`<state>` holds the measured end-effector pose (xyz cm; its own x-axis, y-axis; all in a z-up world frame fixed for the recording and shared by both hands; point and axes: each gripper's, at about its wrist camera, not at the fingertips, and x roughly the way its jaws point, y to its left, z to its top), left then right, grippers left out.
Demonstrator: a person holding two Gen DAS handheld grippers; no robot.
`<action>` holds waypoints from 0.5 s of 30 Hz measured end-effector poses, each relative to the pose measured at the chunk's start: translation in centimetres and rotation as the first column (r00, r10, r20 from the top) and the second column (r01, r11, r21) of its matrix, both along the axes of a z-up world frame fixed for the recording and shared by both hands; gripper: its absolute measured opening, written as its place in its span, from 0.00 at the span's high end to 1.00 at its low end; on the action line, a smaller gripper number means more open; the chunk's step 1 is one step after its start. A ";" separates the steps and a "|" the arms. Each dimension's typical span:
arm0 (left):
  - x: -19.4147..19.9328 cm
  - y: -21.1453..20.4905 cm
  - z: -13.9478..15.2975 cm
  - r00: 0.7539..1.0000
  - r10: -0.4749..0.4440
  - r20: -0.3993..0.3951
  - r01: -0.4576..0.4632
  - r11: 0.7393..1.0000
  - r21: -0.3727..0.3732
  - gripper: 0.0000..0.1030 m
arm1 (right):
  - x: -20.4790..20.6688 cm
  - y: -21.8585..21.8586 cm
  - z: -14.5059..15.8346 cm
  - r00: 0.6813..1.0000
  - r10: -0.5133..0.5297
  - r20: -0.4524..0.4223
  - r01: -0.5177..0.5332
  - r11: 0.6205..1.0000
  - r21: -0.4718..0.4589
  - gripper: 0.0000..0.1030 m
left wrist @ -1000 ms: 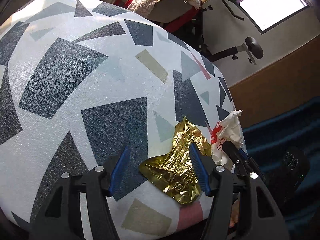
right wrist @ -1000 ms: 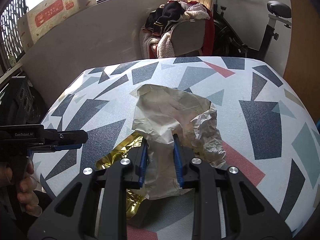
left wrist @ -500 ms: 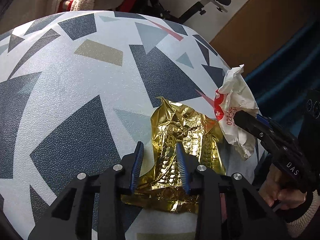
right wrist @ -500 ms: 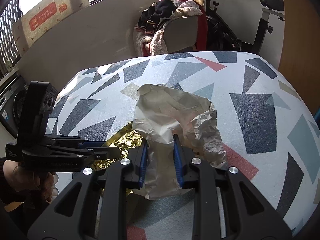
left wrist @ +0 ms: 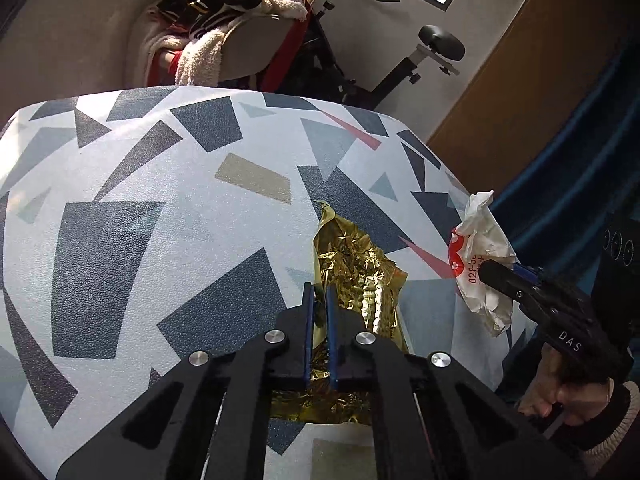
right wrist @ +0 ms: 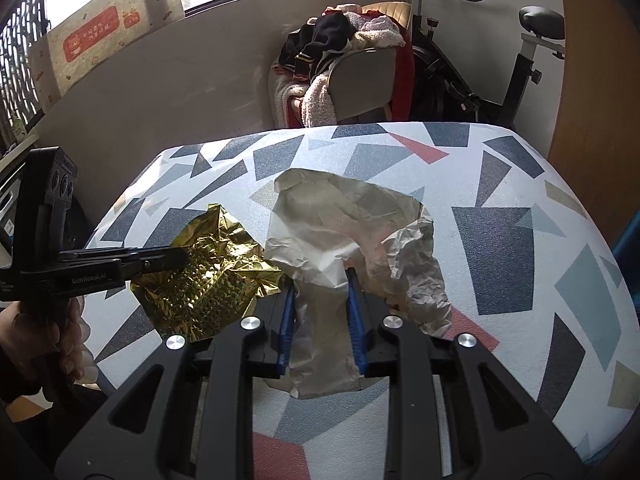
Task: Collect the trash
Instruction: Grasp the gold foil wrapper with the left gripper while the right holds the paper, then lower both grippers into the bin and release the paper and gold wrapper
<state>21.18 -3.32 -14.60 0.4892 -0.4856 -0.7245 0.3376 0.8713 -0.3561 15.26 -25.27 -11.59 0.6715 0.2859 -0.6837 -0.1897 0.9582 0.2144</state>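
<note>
While the left gripper [left wrist: 319,294] has its blue pads pressed together on an edge of the crumpled gold foil wrapper [left wrist: 356,276], the right gripper [right wrist: 321,284] is clamped on a crumpled white paper wrapper [right wrist: 352,232] (red print shows on it in the left wrist view). Both wrappers are at the near edge of the table [right wrist: 500,200], which has a white cloth with grey, blue and red shapes; the foil is just left of the paper. A hand [right wrist: 40,340] holds the left tool. Behind the table stands a chair heaped with clothes [right wrist: 340,56], and beside it an exercise bike [right wrist: 520,48].
</note>
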 end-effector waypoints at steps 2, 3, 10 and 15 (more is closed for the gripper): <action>-1.0 0.9 1.1 1.000 0.014 0.023 -0.014 1.000 -0.003 0.94 | -0.5 0.2 0.7 1.000 0.002 0.010 -0.002 1.000 0.000 0.74; -1.6 1.2 1.7 0.999 0.019 0.040 -0.019 1.000 0.000 0.94 | -0.8 0.3 1.0 1.000 0.004 0.016 -0.004 1.000 -0.001 0.74; -5.8 3.2 4.6 0.992 0.046 0.114 -0.046 0.999 -0.002 0.94 | -3.4 1.4 3.0 0.999 0.025 0.046 -0.025 1.000 0.000 0.74; -8.8 4.0 5.6 0.988 0.049 0.147 -0.050 0.999 0.003 0.94 | -5.5 1.9 3.9 0.998 0.034 0.060 -0.035 0.999 0.011 0.74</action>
<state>12.33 0.73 -8.98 0.6140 -0.4536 -0.6460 0.3423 0.8904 -0.2999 9.78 -23.39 -7.67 0.7005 0.3172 -0.6393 -0.2352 0.9484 0.2129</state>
